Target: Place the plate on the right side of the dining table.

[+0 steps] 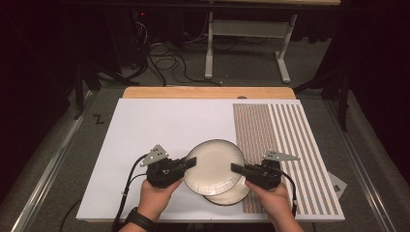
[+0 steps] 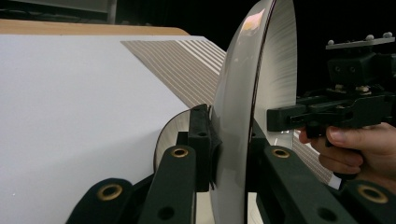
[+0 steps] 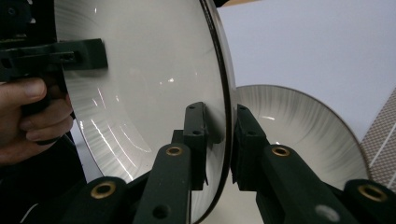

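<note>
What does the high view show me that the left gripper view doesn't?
High view: the whole white board, the floor cables beyond it, and the lower plate peeking from under the upper plate.

Left gripper view: the left hand-held gripper seen close, its pads clamped on the upper plate's rim.

Both: the upper plate held between the two hand-held grippers, the right hand-held gripper at the opposite rim, and the striped mat.
</note>
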A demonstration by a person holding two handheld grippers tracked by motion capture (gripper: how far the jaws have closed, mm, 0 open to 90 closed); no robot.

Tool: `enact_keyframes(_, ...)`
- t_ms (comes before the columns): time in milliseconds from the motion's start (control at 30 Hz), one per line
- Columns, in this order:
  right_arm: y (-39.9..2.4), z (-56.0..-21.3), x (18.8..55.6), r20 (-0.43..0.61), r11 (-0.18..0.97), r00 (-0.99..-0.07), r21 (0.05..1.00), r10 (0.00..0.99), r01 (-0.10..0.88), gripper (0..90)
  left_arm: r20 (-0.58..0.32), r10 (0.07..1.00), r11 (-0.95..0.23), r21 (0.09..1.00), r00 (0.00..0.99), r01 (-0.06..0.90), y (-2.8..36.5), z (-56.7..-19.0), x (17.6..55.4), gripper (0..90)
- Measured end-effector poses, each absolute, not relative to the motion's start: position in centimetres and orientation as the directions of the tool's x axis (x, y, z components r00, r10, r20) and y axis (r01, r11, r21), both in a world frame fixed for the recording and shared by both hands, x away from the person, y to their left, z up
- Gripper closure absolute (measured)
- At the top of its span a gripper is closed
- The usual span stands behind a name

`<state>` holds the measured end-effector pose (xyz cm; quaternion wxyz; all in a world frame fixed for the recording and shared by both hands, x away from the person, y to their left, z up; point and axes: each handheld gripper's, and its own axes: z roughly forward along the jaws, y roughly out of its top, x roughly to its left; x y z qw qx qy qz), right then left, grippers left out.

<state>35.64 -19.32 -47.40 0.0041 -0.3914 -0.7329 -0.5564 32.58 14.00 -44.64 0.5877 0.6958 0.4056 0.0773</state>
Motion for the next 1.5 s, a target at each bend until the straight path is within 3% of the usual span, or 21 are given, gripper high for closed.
enact_keyframes(633, -25.0, -41.9, 37.0, 0.407, 0.024, -0.677, 0.847, 0.613, 0.531, 84.7, -0.457, 0.559, 0.036, 0.847, 0.692, 0.530, 9.4, -42.8, 36.0, 80.6)
enact_keyframes(1500, -32.7, -41.9, 38.1, 0.374, -0.052, -0.562, 0.862, 0.738, 0.505, 84.0, -0.428, 0.565, -0.008, 0.852, 0.706, 0.523, 0.4, -42.9, 41.0, 77.5)
